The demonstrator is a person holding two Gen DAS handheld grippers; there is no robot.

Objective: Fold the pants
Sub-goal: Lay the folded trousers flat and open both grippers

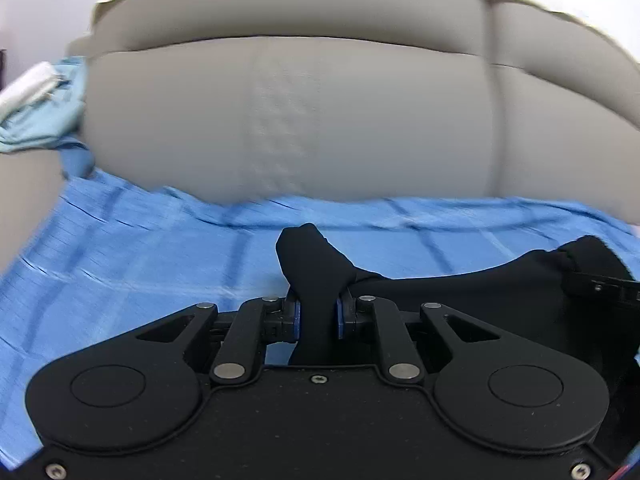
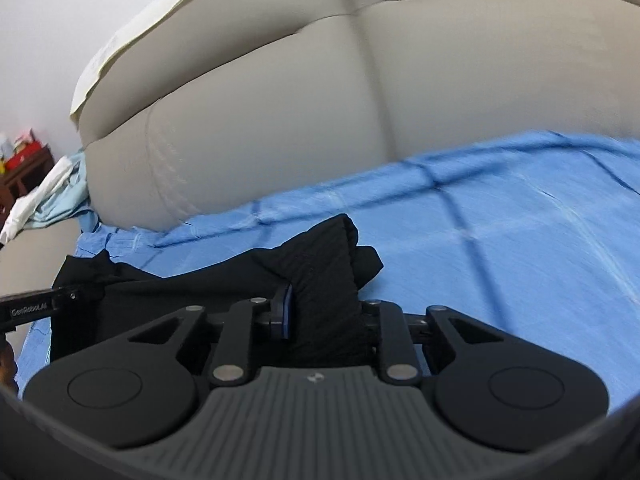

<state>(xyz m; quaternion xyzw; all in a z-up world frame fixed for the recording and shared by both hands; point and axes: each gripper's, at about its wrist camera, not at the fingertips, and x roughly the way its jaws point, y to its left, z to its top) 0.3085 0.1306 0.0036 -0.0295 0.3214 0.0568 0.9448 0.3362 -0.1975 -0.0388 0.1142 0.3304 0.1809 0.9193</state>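
The black pants (image 1: 460, 296) hang stretched between my two grippers above a blue checked sheet (image 1: 140, 256). My left gripper (image 1: 318, 316) is shut on a bunched end of the pants, which sticks up between its blue pads. My right gripper (image 2: 324, 308) is shut on another bunched part of the pants (image 2: 320, 272). The right gripper shows at the right edge of the left wrist view (image 1: 600, 284), and the left gripper at the left edge of the right wrist view (image 2: 40, 300).
A beige padded sofa back (image 1: 320, 112) rises just behind the sheet (image 2: 500, 240). Light blue and white cloths (image 1: 36, 108) lie on the sofa arm at the left. A dark wooden shelf (image 2: 20, 176) stands far left.
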